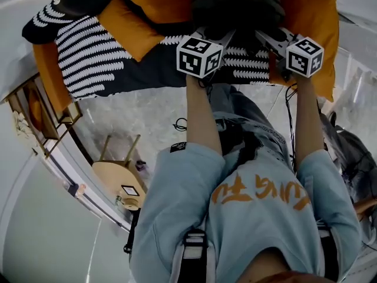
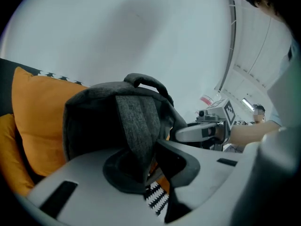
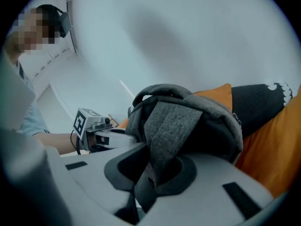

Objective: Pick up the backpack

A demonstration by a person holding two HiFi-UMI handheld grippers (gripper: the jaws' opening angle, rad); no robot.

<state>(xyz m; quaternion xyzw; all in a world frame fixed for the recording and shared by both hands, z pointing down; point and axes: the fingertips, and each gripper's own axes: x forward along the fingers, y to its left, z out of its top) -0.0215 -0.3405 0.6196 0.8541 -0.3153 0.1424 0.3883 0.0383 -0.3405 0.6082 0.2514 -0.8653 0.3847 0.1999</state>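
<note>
The dark grey backpack [image 1: 235,7] stands on a sofa against an orange cushion [image 1: 315,22], top handle [image 2: 143,81] upward. My left gripper [image 1: 231,35] reaches it from the left, and in the left gripper view its jaws [image 2: 149,171] are pressed on a grey shoulder strap [image 2: 136,121]. My right gripper [image 1: 262,37] comes from the right, and its jaws [image 3: 153,175] pinch the other strap [image 3: 171,126]. Each gripper shows in the other's view: the right gripper [image 2: 207,131] and the left gripper [image 3: 101,135]. In the head view the fingertips are hard to make out against the dark bag.
A black-and-white striped blanket [image 1: 88,58] lies over the sofa with more orange cushions [image 2: 40,112]. On the floor to the left are a wooden stool [image 1: 118,175] and a rack [image 1: 41,122]. A cable [image 1: 179,124] lies on the pale floor, and dark gear [image 1: 353,158] sits at right.
</note>
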